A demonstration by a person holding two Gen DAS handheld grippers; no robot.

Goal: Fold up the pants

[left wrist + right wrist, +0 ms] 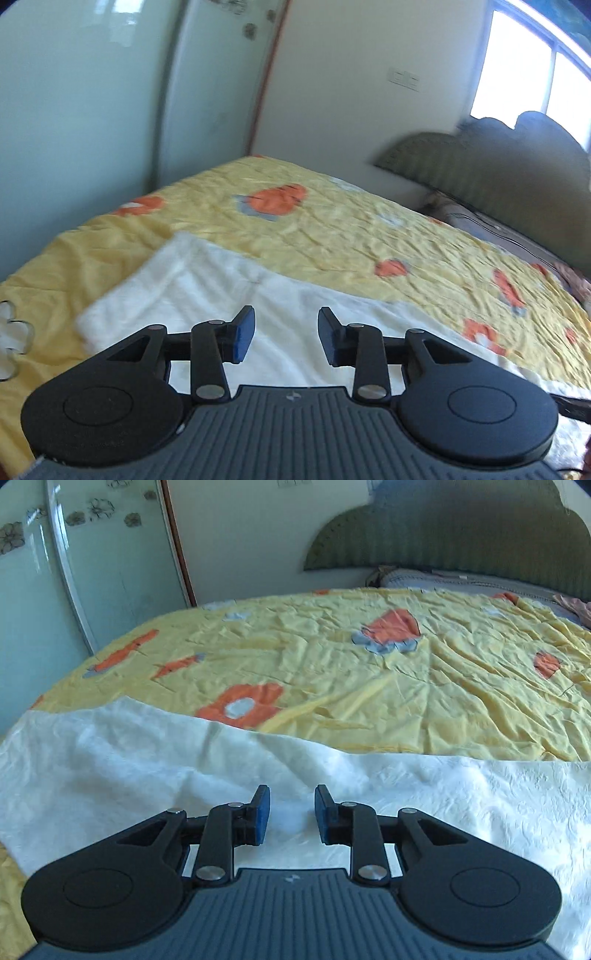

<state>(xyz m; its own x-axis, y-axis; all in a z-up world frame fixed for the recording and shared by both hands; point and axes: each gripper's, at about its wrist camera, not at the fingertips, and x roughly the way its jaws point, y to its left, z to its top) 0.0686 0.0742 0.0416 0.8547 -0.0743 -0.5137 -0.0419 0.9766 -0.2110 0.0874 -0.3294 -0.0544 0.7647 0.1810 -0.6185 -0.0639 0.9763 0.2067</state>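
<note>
White pants point(207, 291) lie flat on a yellow bedspread with orange flowers point(332, 229). In the left wrist view their straight far edge and a corner at the left show. My left gripper point(286, 334) hovers just above the white cloth, open, with nothing between its blue pads. In the right wrist view the white pants point(461, 797) stretch across the lower frame with a crinkled texture. My right gripper point(291, 814) is over them, open by a narrower gap; a small raised fold of cloth lies beyond the gap, and the pads do not press on it.
A green padded headboard point(461, 535) and pillows point(443, 581) stand at the bed's far end. Frosted sliding wardrobe doors point(92, 572) with flower decals flank the bed on the left. A bright window point(528, 74) is at the upper right of the left wrist view.
</note>
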